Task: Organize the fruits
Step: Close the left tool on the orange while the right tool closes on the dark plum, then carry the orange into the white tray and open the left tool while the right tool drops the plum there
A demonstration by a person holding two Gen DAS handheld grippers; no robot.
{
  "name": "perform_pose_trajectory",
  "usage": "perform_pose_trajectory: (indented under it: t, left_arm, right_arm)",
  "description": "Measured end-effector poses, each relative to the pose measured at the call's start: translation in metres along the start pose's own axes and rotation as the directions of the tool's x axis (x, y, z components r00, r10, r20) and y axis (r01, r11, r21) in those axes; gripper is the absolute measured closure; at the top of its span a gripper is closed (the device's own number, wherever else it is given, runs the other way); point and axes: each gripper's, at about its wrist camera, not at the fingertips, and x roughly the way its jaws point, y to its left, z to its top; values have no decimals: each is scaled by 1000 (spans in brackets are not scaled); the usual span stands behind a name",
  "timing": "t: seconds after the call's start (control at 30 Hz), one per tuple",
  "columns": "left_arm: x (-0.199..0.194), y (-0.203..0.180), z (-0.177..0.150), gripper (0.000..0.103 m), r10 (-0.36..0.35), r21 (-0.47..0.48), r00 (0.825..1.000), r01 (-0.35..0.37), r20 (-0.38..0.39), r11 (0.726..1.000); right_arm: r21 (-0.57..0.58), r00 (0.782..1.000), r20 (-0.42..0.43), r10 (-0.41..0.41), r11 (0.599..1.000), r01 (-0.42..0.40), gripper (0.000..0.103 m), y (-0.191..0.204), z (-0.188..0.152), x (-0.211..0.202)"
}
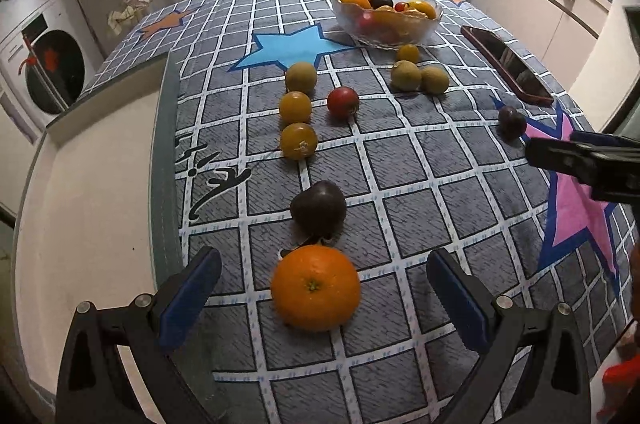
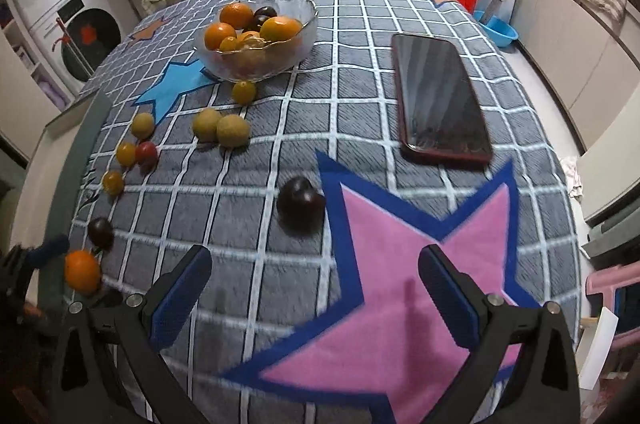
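Note:
My left gripper [image 1: 324, 288] is open, its fingers on either side of an orange [image 1: 315, 287] that rests on the cloth. Beyond the orange lie a dark plum [image 1: 318, 210], two yellow fruits [image 1: 298, 141], a green fruit [image 1: 301, 77] and a red one [image 1: 343, 101] in a rough line. A glass bowl [image 1: 386, 14] full of fruit stands at the back. My right gripper [image 2: 316, 288] is open and empty over the pink star, a dark plum [image 2: 301, 203] just ahead of it. The bowl [image 2: 260, 38] shows far left in that view.
A phone [image 2: 440, 102] lies on the right side of the checked tablecloth [image 2: 360, 24]. Two green fruits [image 2: 220, 128] and a small yellow one [image 2: 244, 91] sit near the bowl. A white shelf edge [image 1: 100, 184] borders the table's left. The right gripper's tip [image 1: 584, 164] shows in the left wrist view.

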Motion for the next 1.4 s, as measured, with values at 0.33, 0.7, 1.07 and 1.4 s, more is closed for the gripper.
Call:
perform_pose_trajectory:
  t: [0.33, 0.7, 1.07, 1.4]
  left_arm:
    - [11, -10, 0, 0, 30, -61, 999, -32, -41, 998]
    - [-2, -13, -6, 49, 28, -106, 999, -31, -28, 994]
    - [-32, 7, -20, 62, -51, -184, 998, 55, 26, 981]
    - [-72, 42, -20, 62, 11, -199, 994, 11, 112, 980]
  right_arm:
    - [-44, 1000, 1, -15, 999, 15, 2, 15, 13, 31]
    - [-53, 997, 52, 48, 998, -46, 74, 15, 6, 9]
    - [7, 984, 46, 175, 984, -175, 74, 1, -24, -32]
    - [-47, 978, 46, 203, 978, -201, 74, 36, -27, -57]
